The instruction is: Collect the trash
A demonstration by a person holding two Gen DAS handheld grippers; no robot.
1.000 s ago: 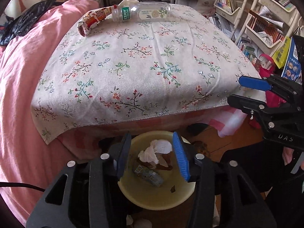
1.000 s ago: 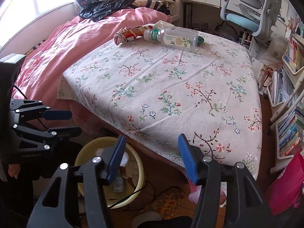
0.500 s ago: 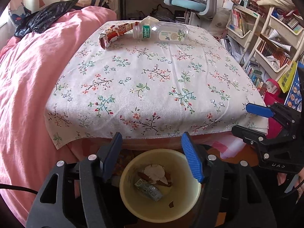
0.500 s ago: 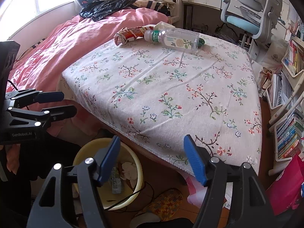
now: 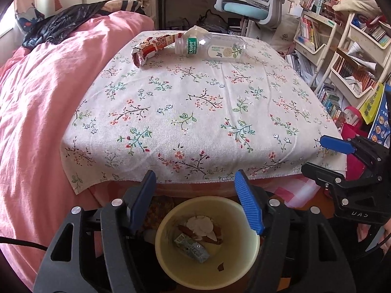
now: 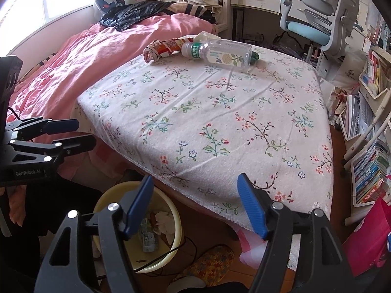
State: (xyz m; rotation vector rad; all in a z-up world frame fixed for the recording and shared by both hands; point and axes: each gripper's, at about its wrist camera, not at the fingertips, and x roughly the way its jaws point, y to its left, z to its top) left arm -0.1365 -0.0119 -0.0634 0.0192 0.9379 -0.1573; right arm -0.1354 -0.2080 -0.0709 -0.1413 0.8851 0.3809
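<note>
From the left wrist view, the left tongs (image 5: 196, 201) are opening over a round pale yellow plastic bin (image 5: 251, 256) holding crumpled white tissue (image 5: 200, 224), with nothing between them. On the far side of the flowered-cloth table (image 5: 195, 122) lie a clear plastic bottle with a green label (image 5: 212, 47) and a crushed red-and-white carton (image 5: 151, 48). From the right wrist view, the right tongs (image 6: 195, 204) stand apart and empty at the table's near edge, the bin at lower left.

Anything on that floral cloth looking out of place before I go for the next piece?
Yes: a clear plastic bottle lies on its side at the cloth's far edge, a crumpled red snack wrapper beside its neck. Something white sits behind them. The yellow bin below already holds trash.
</note>
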